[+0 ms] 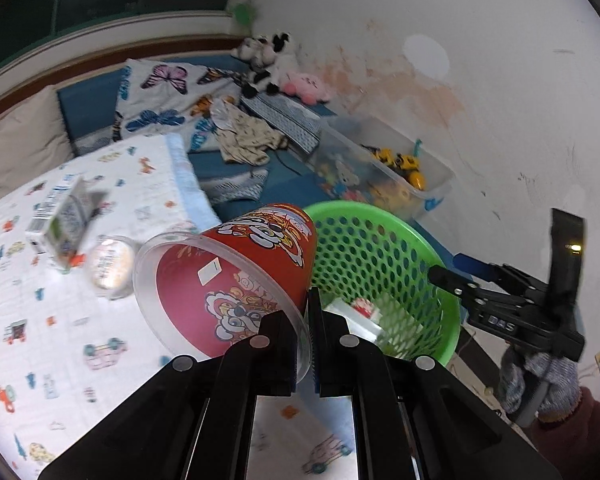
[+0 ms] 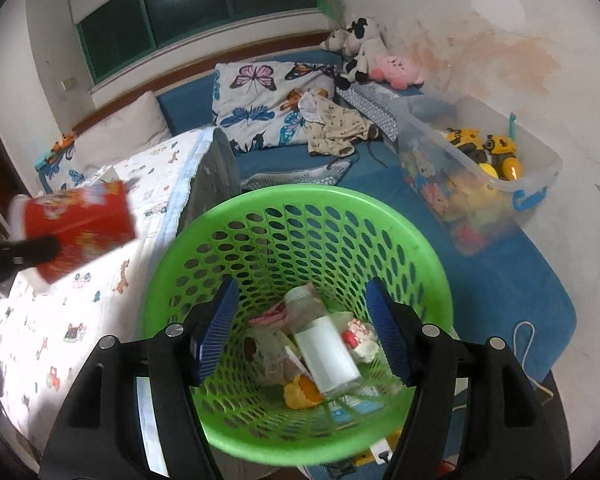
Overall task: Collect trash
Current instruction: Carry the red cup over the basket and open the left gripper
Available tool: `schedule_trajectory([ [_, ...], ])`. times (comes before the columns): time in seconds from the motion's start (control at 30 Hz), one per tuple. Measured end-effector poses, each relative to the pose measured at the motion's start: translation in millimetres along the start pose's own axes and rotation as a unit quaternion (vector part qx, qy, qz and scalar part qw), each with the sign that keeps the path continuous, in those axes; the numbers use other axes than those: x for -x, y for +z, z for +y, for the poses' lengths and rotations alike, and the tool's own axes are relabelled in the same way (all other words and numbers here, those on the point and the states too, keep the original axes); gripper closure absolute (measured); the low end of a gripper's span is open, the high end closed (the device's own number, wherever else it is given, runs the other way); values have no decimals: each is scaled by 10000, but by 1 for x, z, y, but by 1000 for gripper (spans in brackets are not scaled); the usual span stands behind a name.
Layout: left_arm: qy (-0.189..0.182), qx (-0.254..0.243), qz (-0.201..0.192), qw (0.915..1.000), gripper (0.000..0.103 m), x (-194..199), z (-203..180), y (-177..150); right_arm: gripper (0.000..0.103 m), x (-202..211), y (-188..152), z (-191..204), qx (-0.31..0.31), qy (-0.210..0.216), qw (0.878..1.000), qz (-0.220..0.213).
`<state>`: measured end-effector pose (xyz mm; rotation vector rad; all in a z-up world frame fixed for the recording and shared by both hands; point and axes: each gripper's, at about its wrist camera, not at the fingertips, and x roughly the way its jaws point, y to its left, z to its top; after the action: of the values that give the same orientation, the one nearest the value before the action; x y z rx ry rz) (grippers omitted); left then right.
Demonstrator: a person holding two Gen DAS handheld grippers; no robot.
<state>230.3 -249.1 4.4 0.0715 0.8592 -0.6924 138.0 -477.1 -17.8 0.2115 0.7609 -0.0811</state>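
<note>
Left gripper pinched the red cup by its thin rim, near the green basket; light, crushable. Right gripper spread, empty.

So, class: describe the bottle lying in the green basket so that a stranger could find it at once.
Start at the green perforated basket standing beside the bed. Among the trash at its bottom lies a clear plastic bottle on its side, between the open right gripper fingers. It alone is see-through with a plain white label; the scraps around it are crumpled wrappers.
</note>
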Motion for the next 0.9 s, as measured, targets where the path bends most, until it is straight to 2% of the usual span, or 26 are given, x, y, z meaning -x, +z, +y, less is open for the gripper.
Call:
schedule_trajectory([
  [0.3,-24,-160,503,9986,97,-44,-28,-4,35,18,-14,-18,-323,99,9994,-101],
  [0.5,-83,-201,620,9978,95,-55,-34,-8,35,19,-20,-18,-364,134,9992,-84],
  [0.57,-152,-182,654,9976,88,-57,-35,-9,35,19,-21,-17,-372,150,9992,-90],
  [0.6,-178,-187,645,9976,81,-56,-35,-9,35,20,-21,-16,-373,147,9992,-94],
  [0.63,-160,-203,624,9977,69,-55,-36,-9,35,20,-21,-17,-373,147,9991,-99],
  [0.7,-135,-241,497,9984,53,-49,-37,-10,35,23,-21,-14,-359,153,9992,-115],
  [0.9,-163,-176,306,9992,53,-27,-28,-11,35,31,-21,-2,-254,196,9993,-167],
])
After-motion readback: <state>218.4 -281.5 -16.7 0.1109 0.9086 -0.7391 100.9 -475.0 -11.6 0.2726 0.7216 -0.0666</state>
